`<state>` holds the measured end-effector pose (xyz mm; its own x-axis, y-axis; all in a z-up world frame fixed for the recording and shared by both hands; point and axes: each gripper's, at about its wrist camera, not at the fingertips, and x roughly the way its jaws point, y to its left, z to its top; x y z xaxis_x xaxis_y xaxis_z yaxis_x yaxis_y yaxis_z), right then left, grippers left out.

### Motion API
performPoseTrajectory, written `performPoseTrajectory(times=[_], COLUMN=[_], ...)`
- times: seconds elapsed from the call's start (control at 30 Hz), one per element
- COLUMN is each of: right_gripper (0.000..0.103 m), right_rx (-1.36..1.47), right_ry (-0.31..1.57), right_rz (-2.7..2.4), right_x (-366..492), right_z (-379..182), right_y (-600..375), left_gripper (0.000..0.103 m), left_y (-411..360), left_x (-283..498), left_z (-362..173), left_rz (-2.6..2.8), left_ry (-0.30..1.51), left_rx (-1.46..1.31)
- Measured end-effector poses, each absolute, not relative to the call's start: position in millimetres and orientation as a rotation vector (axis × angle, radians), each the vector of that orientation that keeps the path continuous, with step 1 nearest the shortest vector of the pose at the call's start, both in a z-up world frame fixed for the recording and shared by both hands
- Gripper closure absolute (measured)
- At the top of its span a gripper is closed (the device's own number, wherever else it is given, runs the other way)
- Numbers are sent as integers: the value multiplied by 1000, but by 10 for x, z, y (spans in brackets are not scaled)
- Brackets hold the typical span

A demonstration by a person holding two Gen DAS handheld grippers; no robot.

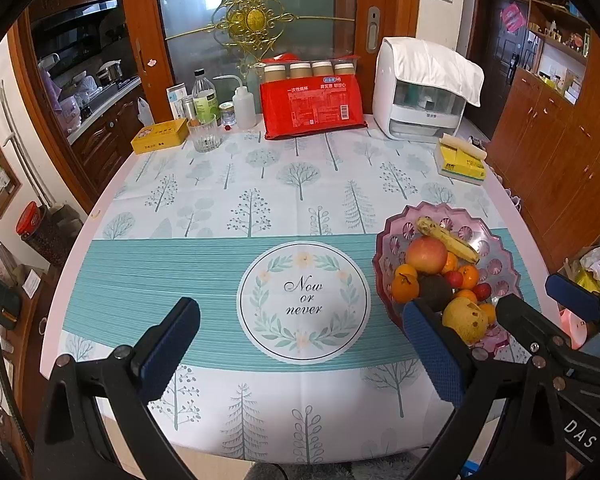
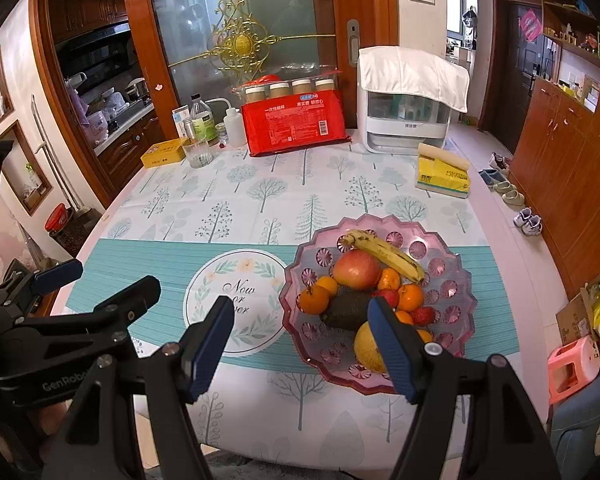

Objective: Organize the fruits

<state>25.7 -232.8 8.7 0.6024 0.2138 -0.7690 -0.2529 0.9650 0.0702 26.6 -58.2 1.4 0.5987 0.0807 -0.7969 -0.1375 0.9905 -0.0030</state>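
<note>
A pink scalloped fruit plate [image 1: 508, 264] [image 2: 452, 292] sits on the table's right side. It holds a red apple [image 2: 357, 269], a banana [image 2: 388, 254], several oranges [image 2: 314, 299], a dark avocado [image 2: 346, 312], a yellow pear [image 2: 368, 346] and small red fruits [image 2: 423, 315]. My left gripper [image 1: 300, 344] is open and empty above the front of the table, left of the plate. My right gripper [image 2: 304, 344] is open and empty, its right finger in front of the pear. The right gripper also shows in the left wrist view [image 1: 540, 304].
At the table's far edge stand a red package of paper cups [image 1: 312, 108], a white appliance under a cloth [image 1: 420, 92], a yellow tissue pack [image 1: 460, 160], a glass [image 1: 204, 134], bottles [image 1: 204, 98] and a yellow tin [image 1: 160, 136]. A pink stool [image 2: 572, 364] is on the floor at right.
</note>
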Motion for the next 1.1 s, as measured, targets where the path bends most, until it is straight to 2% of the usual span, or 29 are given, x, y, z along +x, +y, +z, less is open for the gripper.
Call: performPoseTrajectory(times=[1.1], right_gripper=[33], right_rx=[-34], right_ry=[894], right_rz=[269], right_x=[180], right_z=[10], right_y=[-2362], left_gripper=[2], left_y=[-667], left_x=[191], left_z=[-31], left_rz=[111], left_ry=[943], left_rx=[-61])
